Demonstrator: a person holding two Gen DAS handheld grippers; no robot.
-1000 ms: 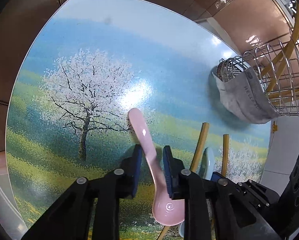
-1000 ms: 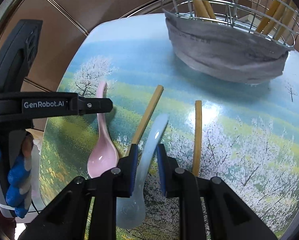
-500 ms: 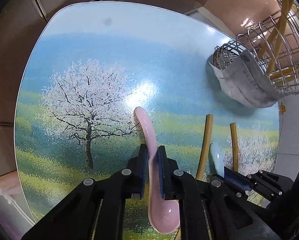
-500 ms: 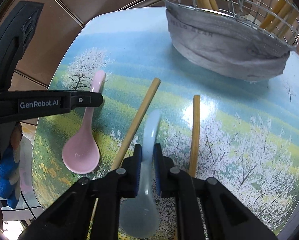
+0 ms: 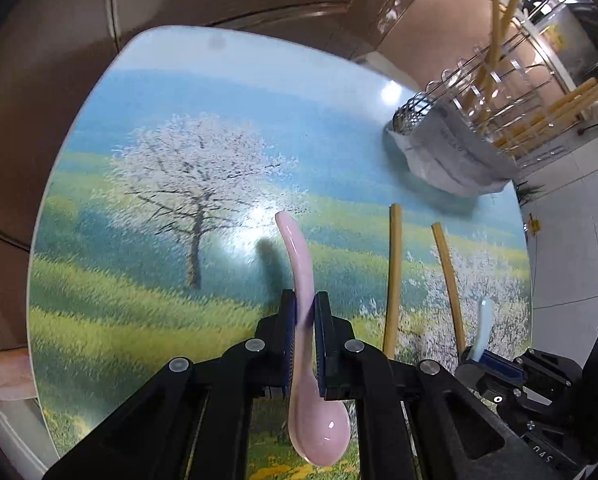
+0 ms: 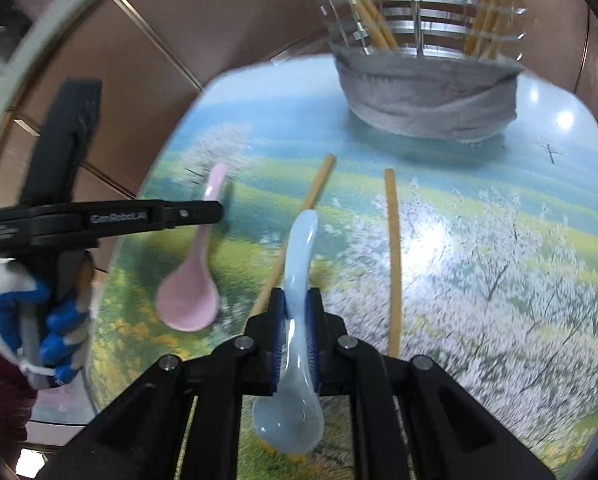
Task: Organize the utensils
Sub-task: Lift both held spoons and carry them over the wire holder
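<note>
My left gripper [image 5: 305, 304] is shut on the handle of a pink ceramic spoon [image 5: 299, 264], which hangs above the table with its bowl toward me. In the right wrist view the same pink spoon [image 6: 191, 296] shows at the left under the left gripper [image 6: 215, 212]. My right gripper [image 6: 297, 300] is shut on a pale blue spoon [image 6: 299, 248], also lifted off the table; its handle tip [image 5: 483, 320] shows in the left wrist view. Two wooden chopsticks [image 5: 393, 272] [image 6: 391, 256] lie on the table between the spoons. A wire utensil holder [image 6: 419, 20] wrapped in grey cloth stands at the far side.
The table [image 5: 179, 128] has a glossy top printed with blossoming trees and meadow. The wire holder [image 5: 499, 112] contains several chopsticks. Brown tiled floor lies beyond the table's far edge. A gloved hand [image 6: 39, 320] holds the left gripper's handle.
Both grippers closed on their spoon handles and lifted them off the table. Both views drew back and tilted, so the holder now sits higher in frame.
</note>
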